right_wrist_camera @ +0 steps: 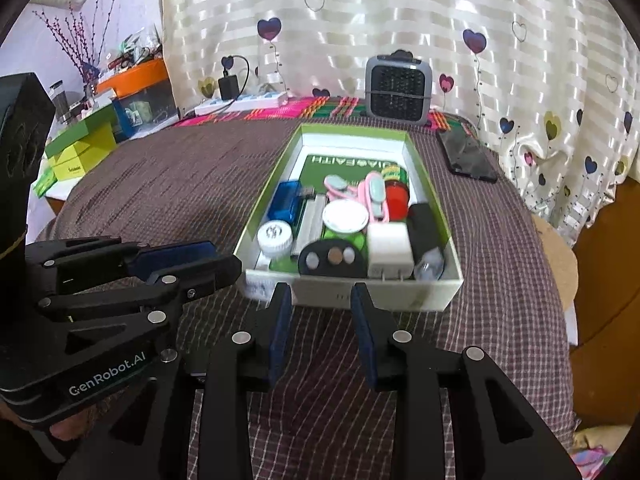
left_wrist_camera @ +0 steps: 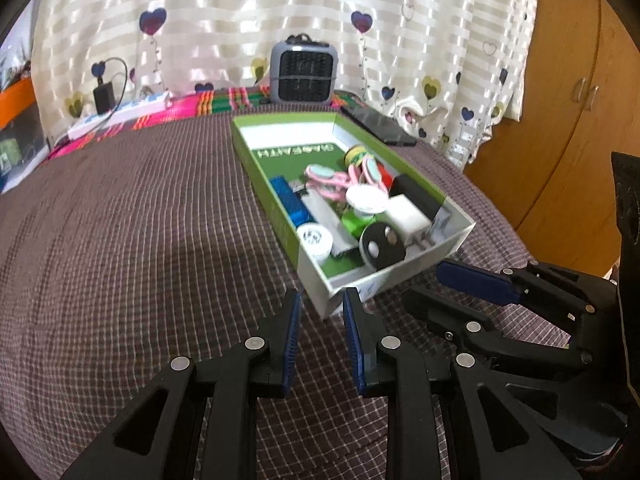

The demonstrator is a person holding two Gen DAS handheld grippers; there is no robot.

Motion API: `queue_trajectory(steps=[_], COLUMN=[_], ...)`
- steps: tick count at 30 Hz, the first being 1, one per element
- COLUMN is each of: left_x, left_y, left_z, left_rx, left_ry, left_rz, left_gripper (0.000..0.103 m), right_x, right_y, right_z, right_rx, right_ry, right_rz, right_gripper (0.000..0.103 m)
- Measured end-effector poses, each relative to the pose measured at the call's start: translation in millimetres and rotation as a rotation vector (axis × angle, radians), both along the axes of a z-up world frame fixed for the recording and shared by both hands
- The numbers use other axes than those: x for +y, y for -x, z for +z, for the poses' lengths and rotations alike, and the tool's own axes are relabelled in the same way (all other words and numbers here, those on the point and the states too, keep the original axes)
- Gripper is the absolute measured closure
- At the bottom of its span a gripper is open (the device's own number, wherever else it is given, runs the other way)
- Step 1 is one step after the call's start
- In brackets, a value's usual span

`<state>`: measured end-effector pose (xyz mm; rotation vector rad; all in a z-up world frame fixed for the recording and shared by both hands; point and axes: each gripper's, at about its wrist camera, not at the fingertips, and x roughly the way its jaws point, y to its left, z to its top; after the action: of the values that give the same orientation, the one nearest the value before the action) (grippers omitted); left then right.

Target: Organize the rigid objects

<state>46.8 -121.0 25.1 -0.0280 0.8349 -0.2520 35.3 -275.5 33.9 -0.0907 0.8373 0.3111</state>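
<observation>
Satiny cream curtains (right_wrist_camera: pixel 360 20) with woven stripes and purple heart balloons hang behind a bed spread with a brown checked woven cloth (left_wrist_camera: pixel 140 240), edged at the far side by a bright pink and green striped blanket (right_wrist_camera: pixel 280 110). Near the cloth's right edge lies a shallow rectangular cardboard box with green rim and white walls (right_wrist_camera: pixel 424 298), its printed green floor showing at the far end. Packed into its near half are rigid pieces: a translucent blue plastic block (right_wrist_camera: pixel 285 200), a ribbed silver metal bar (right_wrist_camera: pixel 310 222), a white ridged screw cap (right_wrist_camera: pixel 274 236), a flat round white lid (right_wrist_camera: pixel 345 218), a black disc with three round buttons (right_wrist_camera: pixel 332 258), a square white plug adapter (right_wrist_camera: pixel 390 250), a glossy black oblong (right_wrist_camera: pixel 424 224), a red cylinder (right_wrist_camera: pixel 396 198) and pink looped clips (right_wrist_camera: pixel 374 196). Behind the box, at the far edge, stands a boxy grey mini heater with a black grille (right_wrist_camera: pixel 398 86); a flat dark phone (right_wrist_camera: pixel 466 156) lies toward the far right corner. The left claw (left_wrist_camera: pixel 320 336) hovers just before the box's near left corner, its blue ribbed pads (left_wrist_camera: pixel 290 344) apart and gripping nothing. The right claw (right_wrist_camera: pixel 320 334) faces the near wall, its pads likewise parted and empty.
</observation>
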Motion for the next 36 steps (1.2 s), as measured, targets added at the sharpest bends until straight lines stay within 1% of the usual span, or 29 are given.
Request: queue_trajectory(steps=[7,11,17,36], left_x=[-2.8,-4.6,-12.4,-10.8], left_y=[-5.7,-8.3,-8.8,-9.1], left_z=[-18.3,-18.1,-18.3,-18.8], left_rx=[0.040,0.040,0.033,0.033], left_ry=[-0.023,-0.032,-0.091,-0.089], left_rz=[0.000,0.001,0.001,0.000], left_gripper=[0.082,0.082,0.082,0.082], right_x=[-0.5,-2.9,-5.4,-5.4], right_y=[-1.5,-5.1,-7.0,-6.0], right_z=[-17.9,-22.3,-24.7,-25.2], right_rx=[0.041,0.063,0.083,0.081], right_ry=[0.008,-0.001,-0.006,-0.009], right_rz=[-0.004,-0.010,-0.024,-0.049], right_gripper=[0.071,0.071,0.071,0.071])
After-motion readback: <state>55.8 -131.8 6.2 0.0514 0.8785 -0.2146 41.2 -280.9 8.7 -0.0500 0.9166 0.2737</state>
